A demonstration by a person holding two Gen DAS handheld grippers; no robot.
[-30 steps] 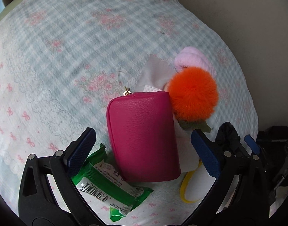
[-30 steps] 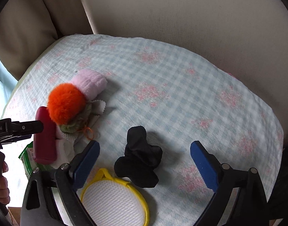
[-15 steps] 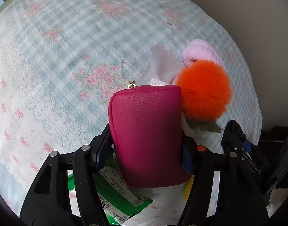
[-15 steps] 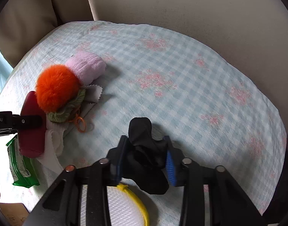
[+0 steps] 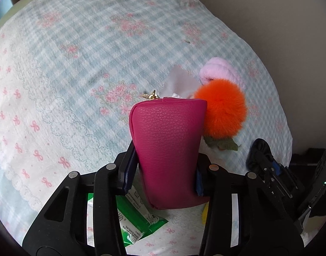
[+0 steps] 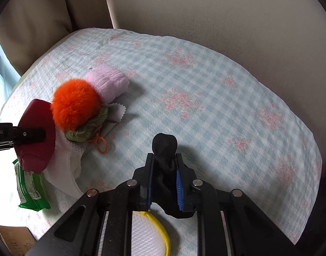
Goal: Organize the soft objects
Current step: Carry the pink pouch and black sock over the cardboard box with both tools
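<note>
Left wrist view: the left gripper [image 5: 165,177] is clamped on a magenta pouch [image 5: 169,145], its blue pads pressed against both sides of the pouch's lower half. The pouch stands upright, a small gold zipper pull [image 5: 151,96] at its top edge. At two o'clock from the pouch sits an orange pom-pom [image 5: 222,111], touching the pouch's upper corner, and beyond it at one o'clock a pink plush roll [image 5: 218,69]. A green wipes packet [image 5: 137,219] lies under the gripper at seven o'clock. Everything rests on a blue checked floral cloth [image 5: 77,49].

Right wrist view: the right gripper [image 6: 164,181] is closed on a black fabric piece [image 6: 165,149], which sticks up between the blue pads and hangs below them. At six o'clock, under the gripper, lies a white mesh pouch with yellow trim [image 6: 150,232]. At nine to ten o'clock sit the pom-pom, a green knitted leaf [image 6: 88,128], an orange hair tie [image 6: 102,144] and white cloths [image 6: 67,162].
</note>
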